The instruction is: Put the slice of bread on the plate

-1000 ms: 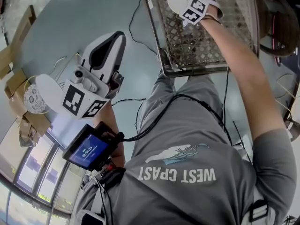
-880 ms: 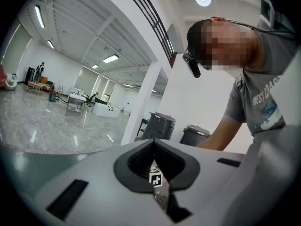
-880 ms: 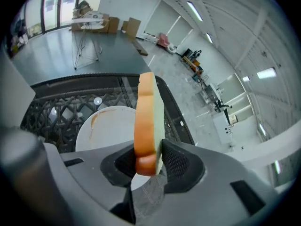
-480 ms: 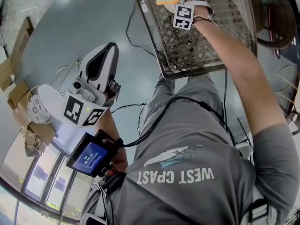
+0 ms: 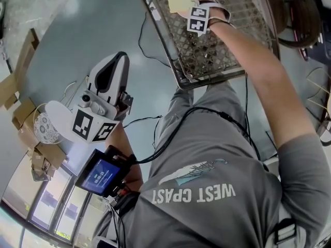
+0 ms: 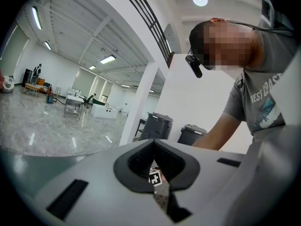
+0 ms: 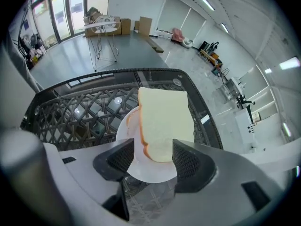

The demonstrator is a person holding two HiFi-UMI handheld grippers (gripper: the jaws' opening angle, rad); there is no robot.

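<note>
A pale slice of bread [image 7: 164,121] lies flat on a small white plate [image 7: 126,126] on the dark wicker table [image 7: 70,112]. My right gripper [image 7: 154,157] points steeply down over the plate's near rim. Its jaws are opening, with the slice's near end between them; the left pad stands clear of the crust. In the head view the bread [image 5: 178,3] shows just beyond the right gripper [image 5: 187,9]. My left gripper [image 5: 116,66] hangs at the person's side, away from the table, jaws together and empty [image 6: 157,173].
The wicker table [image 5: 217,50] has a metal rim. A dark chair [image 5: 300,14] stands to its right. Cardboard boxes [image 5: 26,133] and a round lattice object lie on the floor at left. A screen device [image 5: 101,172] with cables hangs at the person's waist.
The right gripper moved left and lower over the table with the bread. The slice, earlier seen edge-on, now lies flat on the plate. The left gripper kept still.
</note>
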